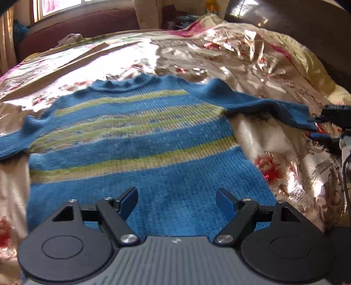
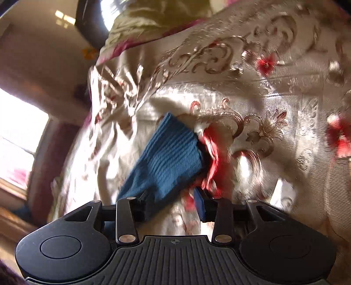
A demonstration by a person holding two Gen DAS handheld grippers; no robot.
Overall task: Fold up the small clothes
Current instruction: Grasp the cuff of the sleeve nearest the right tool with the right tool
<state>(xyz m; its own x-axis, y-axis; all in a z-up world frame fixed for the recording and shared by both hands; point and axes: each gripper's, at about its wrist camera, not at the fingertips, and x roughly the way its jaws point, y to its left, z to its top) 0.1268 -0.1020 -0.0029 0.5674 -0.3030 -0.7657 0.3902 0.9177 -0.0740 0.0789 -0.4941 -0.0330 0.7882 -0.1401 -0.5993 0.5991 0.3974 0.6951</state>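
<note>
A blue knitted sweater with yellow-green stripes lies flat, front up, on a shiny floral bedspread, neck away from me. My left gripper hovers open over its plain blue lower part with nothing between the fingers. One sleeve stretches out to the right, where my right gripper sits at the cuff. In the right wrist view the blue ribbed cuff lies between the fingers of my right gripper and covers the left one. The right pad stands slightly clear of the cloth.
The bedspread is creased around the sweater. A dark glossy headboard curves along the far right. A maroon sofa stands under a bright window beyond the bed. A thin black cable hangs at the right edge.
</note>
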